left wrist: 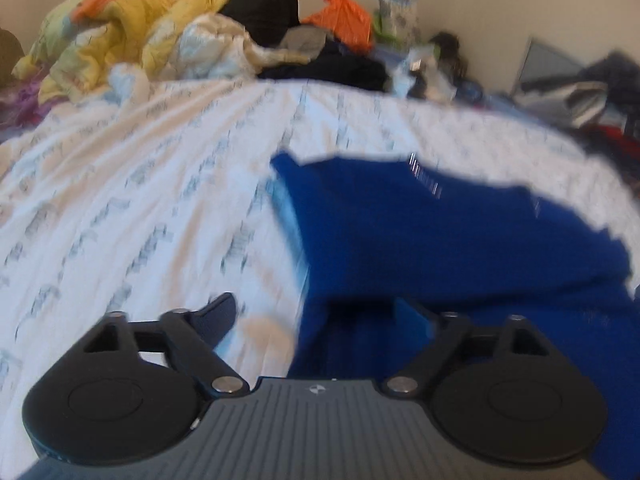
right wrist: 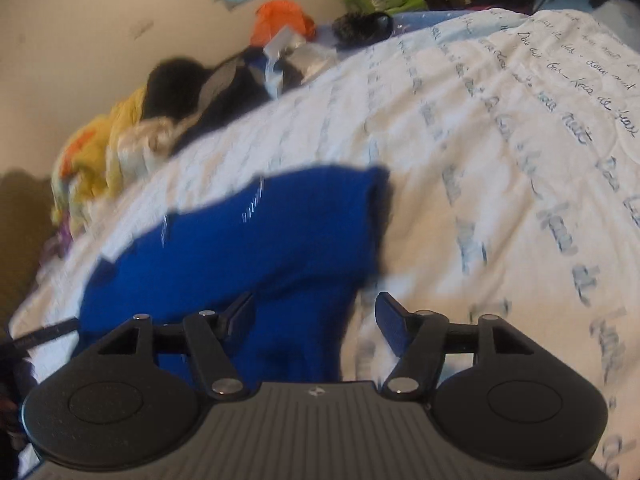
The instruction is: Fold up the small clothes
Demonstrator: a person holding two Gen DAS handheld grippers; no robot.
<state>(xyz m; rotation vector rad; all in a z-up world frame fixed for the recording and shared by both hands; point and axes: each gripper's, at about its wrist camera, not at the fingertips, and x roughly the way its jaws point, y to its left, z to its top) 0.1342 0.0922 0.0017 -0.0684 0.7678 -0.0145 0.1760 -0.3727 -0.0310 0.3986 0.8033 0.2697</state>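
Note:
A bright blue small garment lies spread on the white bedcover with blue script. In the left wrist view its near left edge runs between the fingers of my left gripper. The jaws stand apart and the pads do not press the cloth; the right finger is partly covered by blue fabric. In the right wrist view the same garment lies to the left and ahead. Its near right edge sits inside my right gripper, which is also open. Both views are blurred.
A heap of clothes and bedding runs along the far side of the bed by the wall: a yellow quilt, a black item, an orange piece. More dark clothes sit at the far right.

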